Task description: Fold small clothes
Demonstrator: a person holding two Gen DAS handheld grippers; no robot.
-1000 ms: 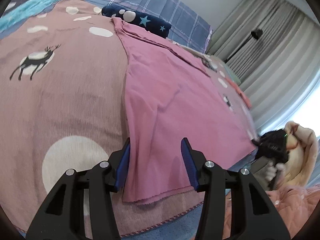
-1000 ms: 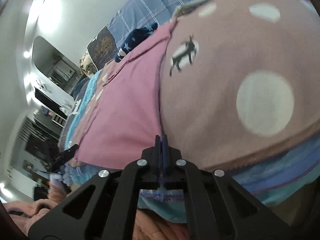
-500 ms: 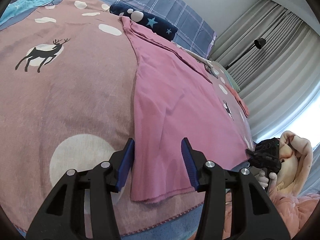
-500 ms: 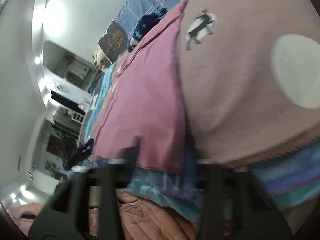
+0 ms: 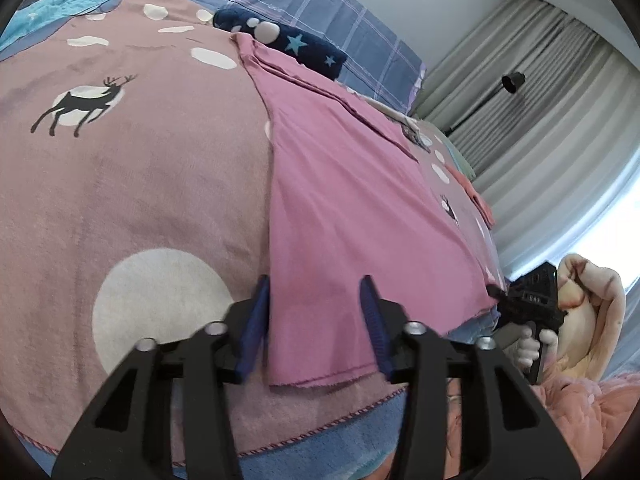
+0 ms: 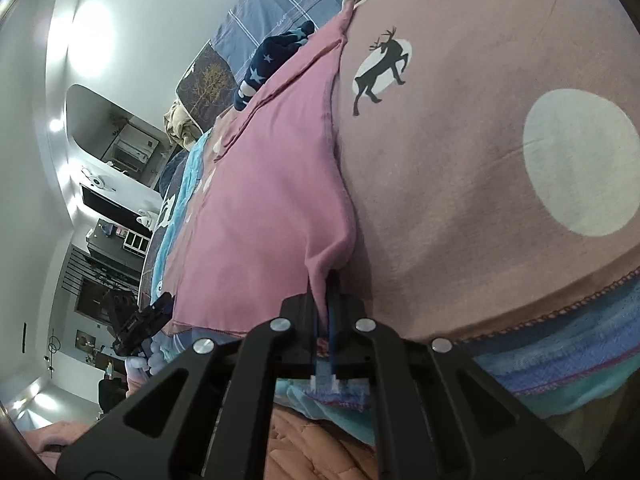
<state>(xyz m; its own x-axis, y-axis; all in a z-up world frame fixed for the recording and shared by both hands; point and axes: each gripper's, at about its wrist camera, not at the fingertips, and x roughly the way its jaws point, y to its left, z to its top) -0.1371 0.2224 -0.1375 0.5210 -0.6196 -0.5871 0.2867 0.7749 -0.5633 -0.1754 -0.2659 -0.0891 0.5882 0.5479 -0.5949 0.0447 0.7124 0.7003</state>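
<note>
Bedroom; bed under a dusty-pink blanket (image 5: 132,184) printed with white circles and black deer, grey curtains (image 5: 552,120) at upper right of the left view.

Left hand-held gripper (image 5: 316,316), lower centre: blue-padded fingers spread wide, straddling the near left corner of a flat pink cotton garment (image 5: 352,208), holding nothing.

Right hand-held gripper (image 6: 325,304), lower centre of its view: jaws pinched tight on the garment's near right corner, fabric pulled up into a small peak. Same gripper (image 5: 528,308) shows at right edge of the left view.

Garment runs up-frame toward a rolled navy star-print cloth (image 5: 280,46) and a blue plaid pillow (image 5: 320,12).
</note>
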